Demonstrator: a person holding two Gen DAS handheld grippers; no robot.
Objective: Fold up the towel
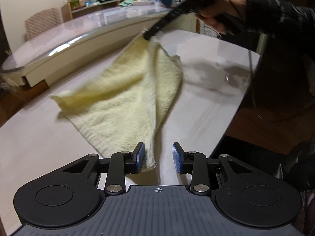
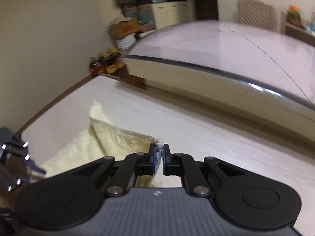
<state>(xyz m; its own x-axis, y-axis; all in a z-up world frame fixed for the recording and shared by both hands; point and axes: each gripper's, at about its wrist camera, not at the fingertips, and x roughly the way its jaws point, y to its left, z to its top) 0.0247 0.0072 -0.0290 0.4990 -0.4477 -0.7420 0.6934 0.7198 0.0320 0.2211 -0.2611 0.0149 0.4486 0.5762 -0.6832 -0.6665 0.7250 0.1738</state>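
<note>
A pale yellow towel [image 1: 122,98] lies on the white table [image 1: 206,114], with its far corner pulled up off the surface. My right gripper [image 1: 146,36] holds that raised corner, so the cloth hangs from it in a ridge. In the right wrist view the right gripper [image 2: 161,147] is shut on the towel [image 2: 118,137], and a bit of frayed corner sticks out above the pads. My left gripper [image 1: 158,145] stands open over the near corner. That corner lies between the jaws against the left pad [image 1: 140,157], and the right pad is clear of it.
A person's hand and dark sleeve [image 1: 275,15] carry the right gripper. A second, glass-topped table [image 1: 78,35] runs just behind the white one. The white table's edge [image 1: 236,106] drops off at the right. A chair [image 1: 41,21] and a cluttered shelf stand farther back.
</note>
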